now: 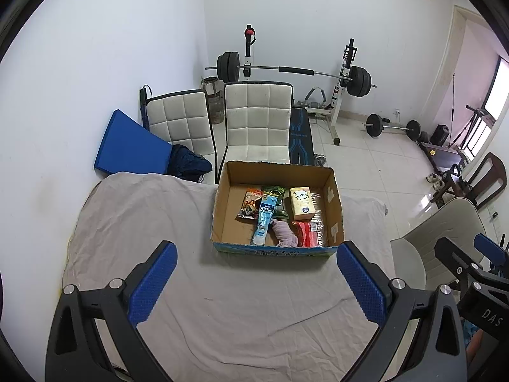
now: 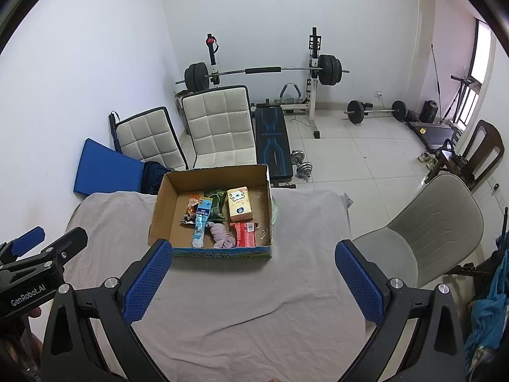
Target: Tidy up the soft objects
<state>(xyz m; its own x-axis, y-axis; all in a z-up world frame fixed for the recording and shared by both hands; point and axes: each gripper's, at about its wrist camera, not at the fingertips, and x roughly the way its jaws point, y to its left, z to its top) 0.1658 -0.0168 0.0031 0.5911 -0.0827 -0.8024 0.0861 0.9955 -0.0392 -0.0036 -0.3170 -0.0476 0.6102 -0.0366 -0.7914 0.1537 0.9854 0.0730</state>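
An open cardboard box [image 1: 334, 210] [image 2: 162, 210] stands on a table draped in grey cloth [image 1: 222, 302]. Inside lie a pink bundle of fabric [image 1: 284, 234] [image 2: 221, 235], a blue tube [image 1: 264, 219], a yellow tissue pack [image 1: 301, 203], a red pack [image 1: 307, 234], an orange snack packet [image 1: 249, 205] and a green packet [image 1: 275, 194]. My left gripper [image 1: 257, 254] hovers open in front of the box, holding nothing. My right gripper [image 2: 254, 248] is open too, beside it on the right and level with the box's front edge. Each gripper shows at the edge of the other's view.
Two white padded chairs [image 1: 257, 121] and a blue pad [image 1: 127, 146] stand behind the table. A grey chair [image 2: 429, 222] sits at the table's right side. A barbell rack [image 2: 264, 70], a bench and dumbbells are on the tiled floor beyond.
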